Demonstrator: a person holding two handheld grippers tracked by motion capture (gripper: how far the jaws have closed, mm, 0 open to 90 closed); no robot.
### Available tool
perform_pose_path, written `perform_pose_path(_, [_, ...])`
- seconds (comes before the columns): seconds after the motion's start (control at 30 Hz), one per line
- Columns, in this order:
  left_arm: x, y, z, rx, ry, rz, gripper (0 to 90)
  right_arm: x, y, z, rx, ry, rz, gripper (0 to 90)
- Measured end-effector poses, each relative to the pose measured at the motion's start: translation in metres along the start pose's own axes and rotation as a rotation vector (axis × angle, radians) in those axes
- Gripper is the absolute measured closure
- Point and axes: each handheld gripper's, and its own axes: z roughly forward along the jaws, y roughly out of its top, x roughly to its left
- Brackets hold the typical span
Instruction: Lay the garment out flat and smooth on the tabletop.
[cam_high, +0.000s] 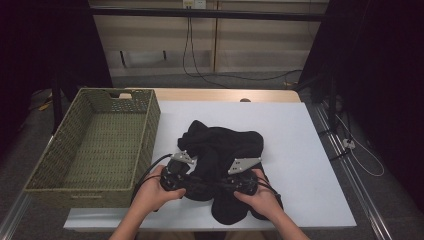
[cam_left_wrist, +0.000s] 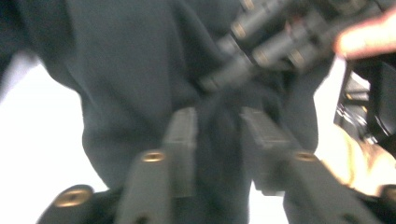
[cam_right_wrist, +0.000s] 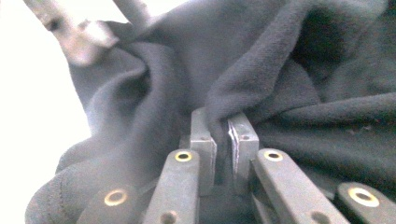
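- Right gripper (cam_right_wrist: 218, 128): jaws nearly shut, pinching a fold of the black garment (cam_right_wrist: 280, 70).
- Left gripper (cam_left_wrist: 219, 128): jaws partly apart, cloth between them, apparently not clamped.
- Garment lies crumpled under both grippers.
- Wicker basket (cam_high: 37, 172), left of them, holds nothing; folding or stowing seems barely begun.

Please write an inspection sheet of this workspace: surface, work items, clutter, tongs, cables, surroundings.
Surface: white table top, wooden strip at the far edge.
Job's things: black fleece garment, crumpled near the front edge.
Clutter: empty green woven basket at the table's left.
Tongs: right tongs pinch a fold of the garment; left tongs stand apart with cloth between them.
Cables: black cable trails from the left tongs.
Surroundings: dark curtains, floor cables behind.
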Motion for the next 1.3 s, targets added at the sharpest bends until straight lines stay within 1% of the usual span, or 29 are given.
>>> perform_pose_path(0.07, [0.002,0.002,-0.001,-0.029,0.034,-0.003,43.5,0.004,-0.001,-0.001,-0.001,0.013,-0.002,83.7])
perform_pose_path(0.1, [0.003,0.003,-0.001,-0.039,0.045,0.000,41.8,0.006,-0.002,-0.001,0.000,0.023,-0.002,83.7])
perform_pose_path(0.17, [0.006,0.004,-0.001,-0.047,0.064,-0.014,39.3,0.009,-0.003,-0.001,0.003,0.038,-0.006,83.7])
perform_pose_path(0.2, [0.008,0.004,0.000,-0.054,0.071,-0.014,38.7,0.011,-0.003,-0.001,0.005,0.056,-0.006,83.8])
perform_pose_path(0.23, [0.009,0.005,0.000,-0.062,0.078,-0.025,37.8,0.013,-0.003,-0.001,0.007,0.070,-0.001,83.9])
perform_pose_path(0.27, [0.011,0.006,0.000,-0.065,0.082,-0.027,37.3,0.015,-0.004,-0.001,0.009,0.090,-0.006,84.0])
perform_pose_path(0.33, [0.012,0.007,0.002,-0.073,0.104,-0.032,36.8,0.019,-0.004,-0.002,0.010,0.127,-0.007,83.7])
perform_pose_path(0.4, [0.013,0.008,0.003,-0.074,0.105,-0.033,36.8,0.024,-0.005,-0.002,0.022,0.164,-0.016,83.2])
perform_pose_path(0.43, [0.014,0.009,0.005,-0.077,0.111,-0.033,37.0,0.025,-0.005,-0.002,0.023,0.168,-0.015,82.4])
perform_pose_path(0.47, [0.014,0.009,0.006,-0.076,0.119,-0.035,37.3,0.026,-0.005,-0.003,0.025,0.164,-0.023,79.8])
perform_pose_path(0.5, [0.016,0.010,0.007,-0.074,0.132,-0.036,37.4,0.026,-0.004,-0.005,0.024,0.155,-0.023,75.1])
perform_pose_path(0.53, [0.017,0.010,0.007,-0.074,0.130,-0.038,37.7,0.025,-0.003,-0.008,0.014,0.134,-0.013,70.4])
perform_pose_path(0.57, [0.018,0.010,0.008,-0.076,0.140,-0.040,38.0,0.023,-0.003,-0.010,0.006,0.125,-0.010,68.1])
perform_pose_path(0.6, [0.019,0.010,0.008,-0.079,0.146,-0.048,37.9,0.019,-0.003,-0.015,-0.016,0.100,0.001,61.7])
perform_pose_path(0.63, [0.020,0.010,0.008,-0.085,0.153,-0.049,37.7,0.017,-0.003,-0.019,-0.031,0.076,0.013,57.8])
perform_pose_path(0.7, [0.022,0.011,0.007,-0.104,0.170,-0.057,35.3,0.007,-0.003,-0.031,-0.080,0.022,0.047,55.1])
perform_pose_path(0.73, [0.023,0.011,0.007,-0.111,0.175,-0.058,34.6,0.002,-0.004,-0.038,-0.104,-0.011,0.070,51.9])
perform_pose_path(0.8, [0.024,0.012,0.006,-0.114,0.191,-0.055,32.6,-0.009,-0.007,-0.050,-0.144,-0.075,0.118,51.2])
perform_pose_path(0.83, [0.025,0.013,0.006,-0.116,0.197,-0.055,31.4,-0.015,-0.009,-0.057,-0.159,-0.129,0.138,50.8])
perform_pose_path(0.9, [0.026,0.013,0.006,-0.119,0.204,-0.056,27.7,-0.023,-0.012,-0.064,-0.180,-0.181,0.172,50.8])
perform_pose_path(0.93, [0.027,0.013,0.005,-0.113,0.205,-0.056,26.3,-0.028,-0.014,-0.069,-0.201,-0.214,0.190,49.8])
perform_pose_path(1.0, [0.027,0.013,0.006,-0.110,0.213,-0.058,24.0,-0.037,-0.019,-0.077,-0.244,-0.256,0.241,49.1])
perform_pose_path(1.03, [0.027,0.013,0.006,-0.113,0.212,-0.060,23.2,-0.042,-0.022,-0.082,-0.248,-0.293,0.261,49.1])
perform_pose_path(1.07, [0.028,0.013,0.006,-0.112,0.213,-0.062,23.0,-0.045,-0.024,-0.084,-0.239,-0.322,0.274,49.2])
perform_pose_path(1.13, [0.028,0.012,0.007,-0.117,0.213,-0.071,22.0,-0.051,-0.030,-0.085,-0.218,-0.348,0.290,51.1])
perform_pose_path(1.2, [0.029,0.013,0.007,-0.108,0.217,-0.067,22.0,-0.054,-0.035,-0.079,-0.171,-0.364,0.283,51.6])
perform_pose_path(1.3, [0.029,0.013,0.008,-0.104,0.227,-0.062,21.7,-0.056,-0.035,-0.064,-0.091,-0.365,0.236,55.1])
